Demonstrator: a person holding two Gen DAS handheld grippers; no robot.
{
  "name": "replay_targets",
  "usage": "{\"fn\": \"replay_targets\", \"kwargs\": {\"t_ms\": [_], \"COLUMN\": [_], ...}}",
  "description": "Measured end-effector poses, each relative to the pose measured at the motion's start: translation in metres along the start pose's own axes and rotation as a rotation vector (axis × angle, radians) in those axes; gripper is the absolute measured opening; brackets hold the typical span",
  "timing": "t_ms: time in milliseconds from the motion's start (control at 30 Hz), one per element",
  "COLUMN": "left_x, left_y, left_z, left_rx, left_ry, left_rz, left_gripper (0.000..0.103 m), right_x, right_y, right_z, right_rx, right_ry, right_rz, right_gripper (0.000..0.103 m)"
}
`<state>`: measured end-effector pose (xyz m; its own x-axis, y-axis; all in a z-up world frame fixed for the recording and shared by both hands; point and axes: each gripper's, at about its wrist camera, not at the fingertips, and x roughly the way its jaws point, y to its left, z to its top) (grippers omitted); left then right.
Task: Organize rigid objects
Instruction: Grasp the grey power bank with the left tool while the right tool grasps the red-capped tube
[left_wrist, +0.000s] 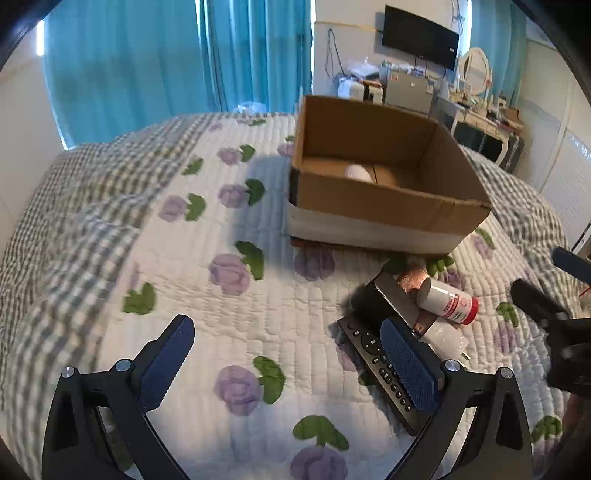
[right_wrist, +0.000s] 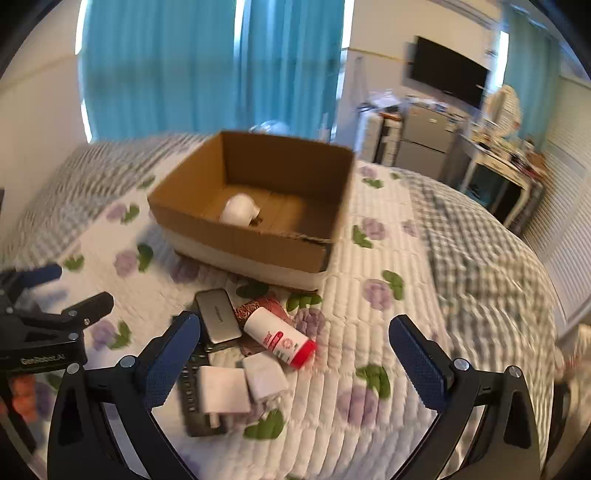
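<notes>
Right wrist view: the right gripper (right_wrist: 295, 354) hovers with its blue-padded fingers spread wide and nothing between them, over a small pile of hard objects on a bed. The left gripper (left_wrist: 288, 354) is likewise wide apart and empty, just beside the same pile. The pile holds a white bottle with a red cap (right_wrist: 280, 338) lying on its side, a grey metal hub (right_wrist: 218, 319), two white chargers (right_wrist: 242, 384), a black remote control (right_wrist: 192, 398) partly beneath them, and a copper-coloured round piece (right_wrist: 258, 308) under the bottle.

The step in hand appears to be picking the next item for the cardboard box (right_wrist: 258, 251), which stands open-topped just behind the pile with one white rounded object (right_wrist: 238, 208) already inside. The bottle lies on top and looks the easiest to take. Closing across its narrow body, not along its length, should stop it rolling. Lifting straight up should spare the chargers touching it.

The quilt (left_wrist: 229, 332) is white, soft and ribbed, printed with purple flowers, with a grey check border. Its give may let items tilt under pressure. Beyond are blue curtains (left_wrist: 177, 55), a wall-mounted television (left_wrist: 419, 37) and a cluttered dressing table (left_wrist: 484, 118).
</notes>
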<state>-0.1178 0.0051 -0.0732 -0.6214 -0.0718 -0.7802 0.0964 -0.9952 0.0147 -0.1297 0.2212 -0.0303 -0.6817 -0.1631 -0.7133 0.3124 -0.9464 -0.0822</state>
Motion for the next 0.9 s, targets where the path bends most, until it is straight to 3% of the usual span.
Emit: {"fn": "replay_targets", "kwargs": {"t_ms": [133, 267, 367, 567, 733, 767, 800, 900], "left_x": [0.02, 0.035, 0.046, 0.058, 0.062, 0.064, 0.066, 0.077], "left_y": [-0.014, -0.024, -0.03, -0.046, -0.065, -0.069, -0.072, -0.087], "left_z": [-0.001, -0.001, 0.0, 0.001, 0.004, 0.005, 0.006, 0.009], "left_rx": [0.027, 0.045, 0.062, 0.066, 0.084, 0.081, 0.079, 0.09], "left_ry": [0.018, 0.041, 0.056, 0.087, 0.104, 0.105, 0.108, 0.119], "left_rz": [0.006, 0.008, 0.01, 0.003, -0.026, -0.032, -0.036, -0.038], "left_gripper": [0.103, 0.103, 0.103, 0.103, 0.103, 0.103, 0.103, 0.103], "right_x": [0.05, 0.097, 0.116, 0.113, 0.097, 0.095, 0.09, 0.084], "right_y": [0.005, 0.002, -0.004, -0.005, -0.022, -0.025, -0.03, -0.037], "right_z": [-0.003, -0.019, -0.027, -0.026, -0.024, -0.024, -0.023, -0.018], "right_rx": [-0.099, -0.122, -0.103, -0.102, -0.046, -0.034, -0.018, 0.012], "right_ry": [0.069, 0.192, 0.252, 0.226, 0.167, 0.158, 0.142, 0.116], "right_rz": [0.049, 0.108, 0.15, 0.182, 0.142, 0.135, 0.121, 0.102], "right_gripper": [0.102, 0.078, 0.07, 0.038, 0.03, 0.023, 0.0, 0.0]}}
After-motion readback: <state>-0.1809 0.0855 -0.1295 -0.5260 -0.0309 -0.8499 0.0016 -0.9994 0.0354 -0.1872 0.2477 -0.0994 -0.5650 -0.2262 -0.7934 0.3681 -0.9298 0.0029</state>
